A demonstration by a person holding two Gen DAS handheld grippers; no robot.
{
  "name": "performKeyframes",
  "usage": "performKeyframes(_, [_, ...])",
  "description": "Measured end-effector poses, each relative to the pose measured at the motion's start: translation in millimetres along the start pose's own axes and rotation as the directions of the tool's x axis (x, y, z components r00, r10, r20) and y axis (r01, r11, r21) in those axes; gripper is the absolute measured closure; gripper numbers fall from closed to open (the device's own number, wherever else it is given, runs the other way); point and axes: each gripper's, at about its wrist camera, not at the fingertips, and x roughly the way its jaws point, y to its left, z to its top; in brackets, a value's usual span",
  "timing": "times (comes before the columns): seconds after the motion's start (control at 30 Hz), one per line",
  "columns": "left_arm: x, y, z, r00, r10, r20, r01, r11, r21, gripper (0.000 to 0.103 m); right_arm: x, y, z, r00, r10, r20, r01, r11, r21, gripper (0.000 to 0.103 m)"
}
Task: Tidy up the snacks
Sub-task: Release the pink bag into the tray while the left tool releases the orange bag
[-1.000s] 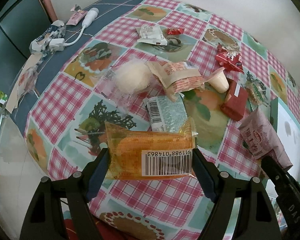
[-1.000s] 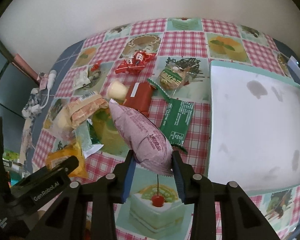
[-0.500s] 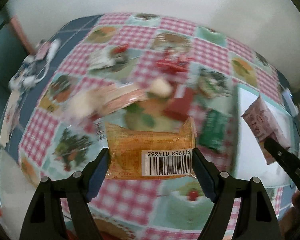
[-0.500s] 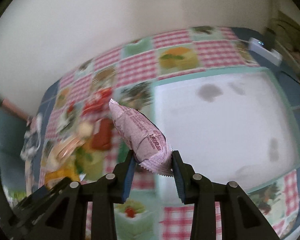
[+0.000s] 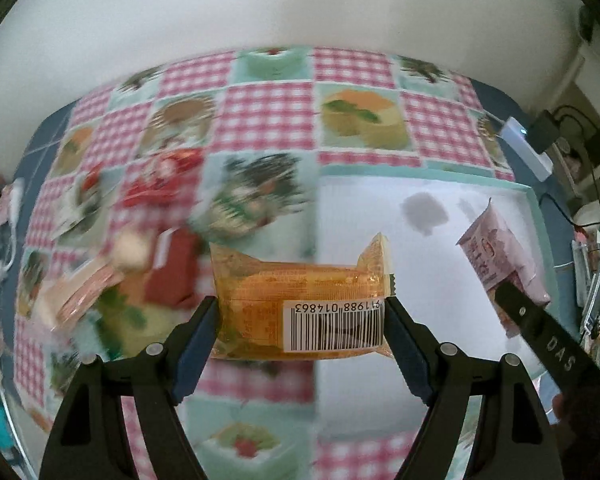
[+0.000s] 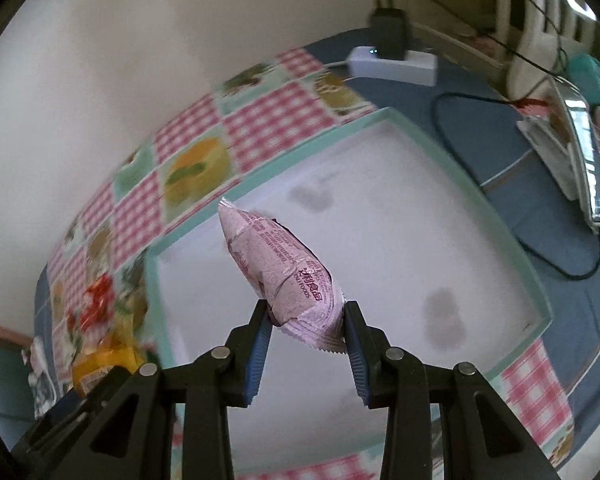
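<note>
My left gripper (image 5: pixel 302 312) is shut on an orange snack packet (image 5: pixel 300 308) with a barcode label, held crosswise above the left edge of a white tray (image 5: pixel 380 216) with a mint-green rim. My right gripper (image 6: pixel 305 320) is shut on a pale pink snack packet (image 6: pixel 280 268) that sticks up from the fingers, hanging over the tray (image 6: pixel 380 208). In the left wrist view the pink packet (image 5: pixel 496 252) and one right finger (image 5: pixel 540 332) show over the tray's right side. The orange packet (image 6: pixel 100 360) shows at lower left in the right wrist view.
Several other snacks lie blurred on the checked tablecloth left of the tray: red wrappers (image 5: pixel 160 184), a dark red pack (image 5: pixel 172 268), a cream cup (image 5: pixel 132 248). A white power strip (image 6: pixel 392 62) with a black plug and cables lies beyond the tray. The wall stands behind the table.
Both grippers have carried their packets to the right, from over the snack pile to over the white tray, rolling as they went. Their grips have not changed.
</note>
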Motion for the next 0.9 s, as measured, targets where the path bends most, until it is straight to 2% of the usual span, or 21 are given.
performKeyframes(0.23, [26,-42,26,0.998,-0.063,0.005,0.063,0.997,0.052,0.021,12,-31,20,1.0,-0.013,0.01,0.012,0.997,0.078,0.064])
performKeyframes(0.43, [38,-56,30,0.996,-0.089,0.003,0.088,0.992,0.087,0.018,15,-40,29,1.0,-0.007,0.02,0.005,0.994,0.105,0.061])
performKeyframes(0.53, [37,-53,30,0.997,-0.079,0.011,0.077,0.994,0.072,0.016,16,-46,30,1.0,-0.017,0.015,0.015,0.99,0.141,0.06])
performKeyframes(0.67, [32,-44,32,0.997,-0.078,0.018,0.078,0.996,0.043,0.016,15,-60,30,0.999,-0.041,0.015,0.037,0.978,0.203,0.051])
performKeyframes(0.9, [22,-27,31,0.999,-0.045,0.024,0.045,0.999,-0.002,0.016,8,-69,31,0.998,-0.058,0.032,0.05,0.973,0.225,0.051])
